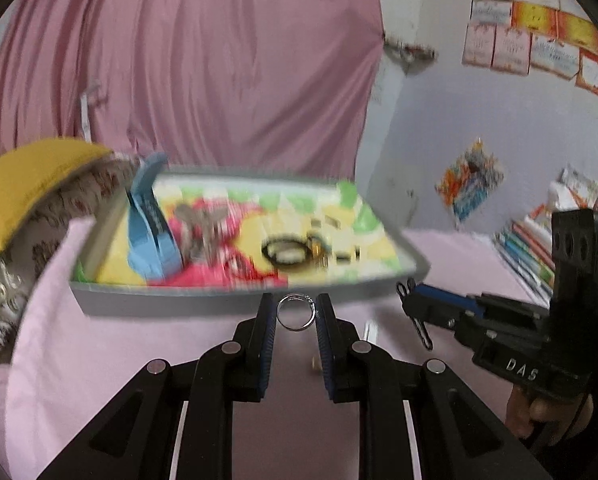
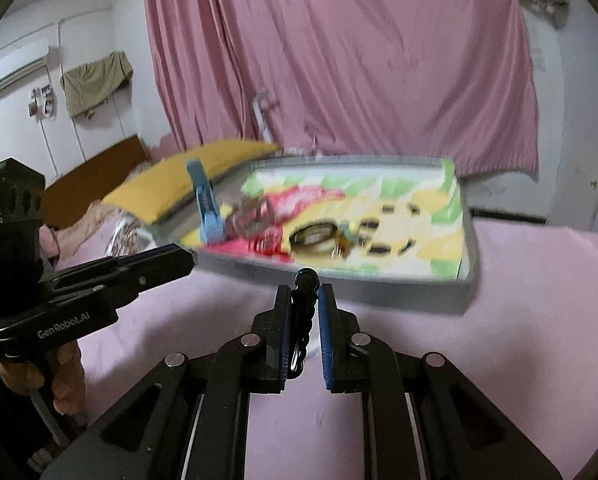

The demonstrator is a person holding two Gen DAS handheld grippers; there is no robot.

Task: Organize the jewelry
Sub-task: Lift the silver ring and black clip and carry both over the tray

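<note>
- My left gripper (image 1: 295,316) is clenched on a silver ring (image 1: 295,312): a thin, shiny metal band standing upright between the blue pads, with a small blurred setting at its upper right.
- My right gripper (image 2: 305,300) pinches a black hair clip (image 2: 304,308); it looks knobbly and glossy, its rounded end pokes up past the fingertips and its length runs back between the pads.
- In the left wrist view that same clip (image 1: 415,312) shows as a thin dark piece sticking out of the right gripper's tip.
- Both pieces are held above the pink bedsheet (image 1: 139,340), just in front of the near wall of a shallow grey tray (image 1: 171,300).
- The tray is lined with a bright yellow, green and red print.
- On the lining lie a blue clip (image 1: 149,224), a dark round bangle (image 1: 285,252) and a beaded bracelet (image 2: 391,228), all blurred.
- A yellow pillow (image 1: 27,184) lies beside the tray's left end.
</note>
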